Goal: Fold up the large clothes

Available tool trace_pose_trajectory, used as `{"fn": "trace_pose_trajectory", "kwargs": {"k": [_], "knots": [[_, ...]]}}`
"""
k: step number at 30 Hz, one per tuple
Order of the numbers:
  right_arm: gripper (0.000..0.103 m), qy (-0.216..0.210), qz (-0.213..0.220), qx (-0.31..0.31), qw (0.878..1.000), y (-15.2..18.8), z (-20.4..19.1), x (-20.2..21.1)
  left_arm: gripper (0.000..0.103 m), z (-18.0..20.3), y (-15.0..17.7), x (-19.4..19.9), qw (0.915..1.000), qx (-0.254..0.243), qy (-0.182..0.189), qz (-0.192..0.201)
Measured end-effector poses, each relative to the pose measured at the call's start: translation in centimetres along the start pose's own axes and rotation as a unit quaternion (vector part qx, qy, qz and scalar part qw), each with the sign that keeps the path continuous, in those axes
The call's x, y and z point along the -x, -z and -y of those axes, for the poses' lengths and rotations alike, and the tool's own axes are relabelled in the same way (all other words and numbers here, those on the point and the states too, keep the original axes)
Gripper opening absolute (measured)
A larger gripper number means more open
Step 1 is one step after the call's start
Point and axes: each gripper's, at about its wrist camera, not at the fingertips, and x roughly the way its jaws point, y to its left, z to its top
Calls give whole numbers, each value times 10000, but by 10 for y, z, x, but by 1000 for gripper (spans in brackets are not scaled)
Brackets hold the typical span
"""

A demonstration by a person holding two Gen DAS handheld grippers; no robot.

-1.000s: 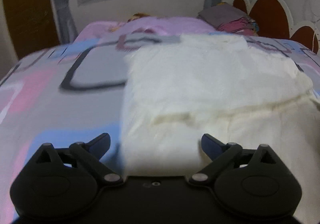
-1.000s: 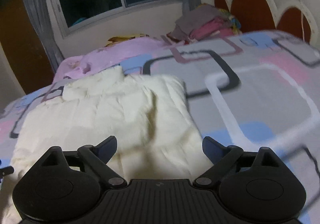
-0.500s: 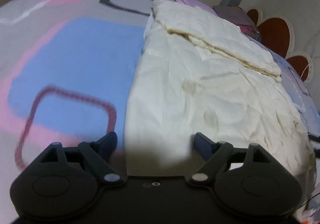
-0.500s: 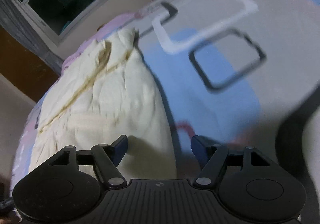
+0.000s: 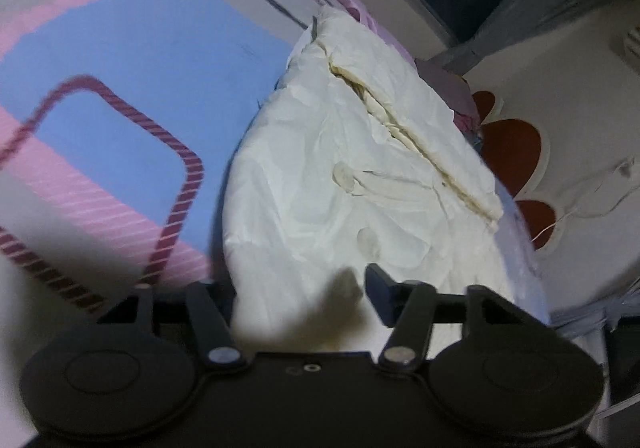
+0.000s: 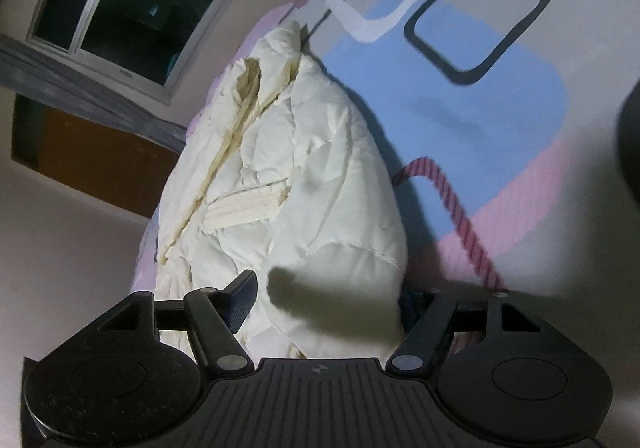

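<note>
A cream padded jacket [image 5: 360, 176] lies on the bed, its front opening running away from me; it also shows in the right wrist view [image 6: 296, 184]. My left gripper [image 5: 300, 296] straddles the jacket's near left corner, jaws partly closed around the fabric; its left finger is hidden under the cloth. My right gripper [image 6: 328, 300] straddles the near right corner, fabric bulging between its fingers; the right finger sits under the hem.
The bedspread [image 5: 120, 88] is grey with blue and pink blocks. A scalloped headboard [image 5: 516, 152] stands on the right. A dark window [image 6: 120, 0] and curtains are at the back. A pile of folded clothes [image 5: 456, 88] lies beyond the jacket.
Both grippers dropped low to the jacket's near edge, tilted outward and narrowed their jaws around its two near corners.
</note>
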Motion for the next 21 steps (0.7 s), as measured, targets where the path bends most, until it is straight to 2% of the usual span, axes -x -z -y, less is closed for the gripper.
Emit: {"fn": "trace_pose_trajectory", "kwargs": {"k": [1,2,3,7,12,17,21], "knots": [[64,10,-15,99,9999,0,-4,-2,38,0,-1,-4,10000,-7,-4,-25],[50,65,-60,220,9997,-1,-7,-6,23,2,0,-7,9999,-59,-77,-60],[29,172,-130,314,9993,-1,-9,-9,14,1,0,-8,9999,-98,-129,-60],[22,241,-55,437,9987,3,-8,-8,9,0,4,-1,9997,-137,-123,143],[18,-135,150,377,9991,-5,-17,8,7,7,-3,13,9991,99,188,379],[18,-803,507,429,9946,-46,-56,16,7,44,-43,32,9939,-89,587,928],[18,-1190,765,309,9895,-90,-84,11,7,72,-88,28,9879,-197,862,1276]]}}
